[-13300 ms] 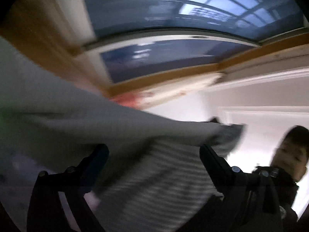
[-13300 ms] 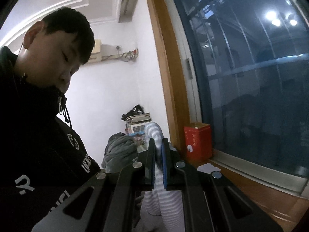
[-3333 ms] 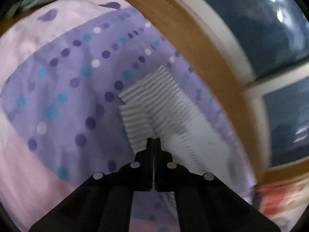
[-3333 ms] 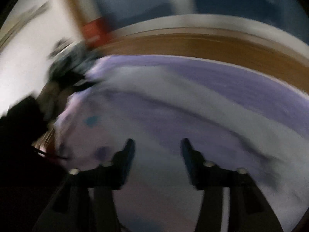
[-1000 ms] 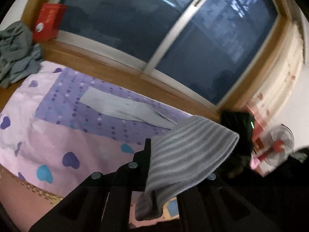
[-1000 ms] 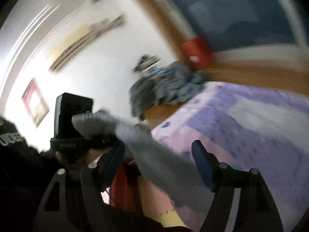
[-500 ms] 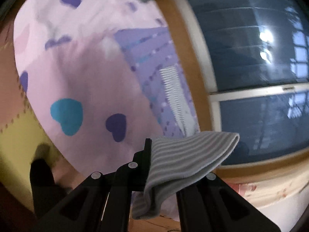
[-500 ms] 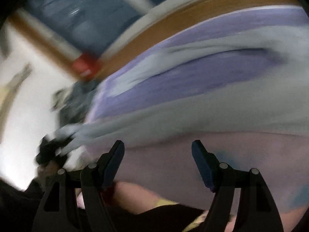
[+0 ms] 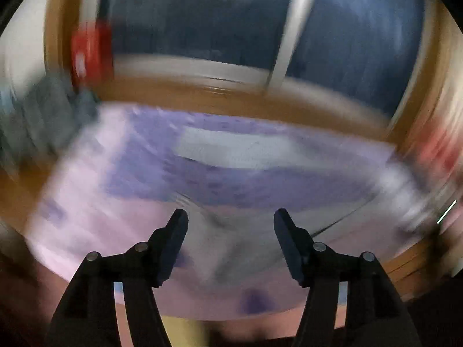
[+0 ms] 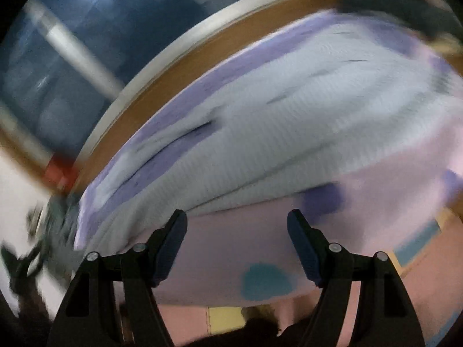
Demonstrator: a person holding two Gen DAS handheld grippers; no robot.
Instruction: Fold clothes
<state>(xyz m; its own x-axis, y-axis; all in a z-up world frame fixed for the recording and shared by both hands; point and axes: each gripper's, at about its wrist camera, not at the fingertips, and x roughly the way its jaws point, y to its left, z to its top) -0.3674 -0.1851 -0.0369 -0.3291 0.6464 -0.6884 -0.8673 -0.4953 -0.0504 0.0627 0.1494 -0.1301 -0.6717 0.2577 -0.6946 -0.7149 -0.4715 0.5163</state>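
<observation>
Released since the earlier view: left gripper jaws just opened, nothing between them now. Right gripper spread wide and empty too. Pale grey ribbed garment spread loosely over purple and pink bedsheet, near edge just beyond the right fingertips. Laid out, seemingly unfolded; folding probably all ahead.

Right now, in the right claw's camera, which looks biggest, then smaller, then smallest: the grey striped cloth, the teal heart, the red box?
1. Grey striped cloth
2. Teal heart
3. Red box, though it sits farther away and is blurred.
</observation>
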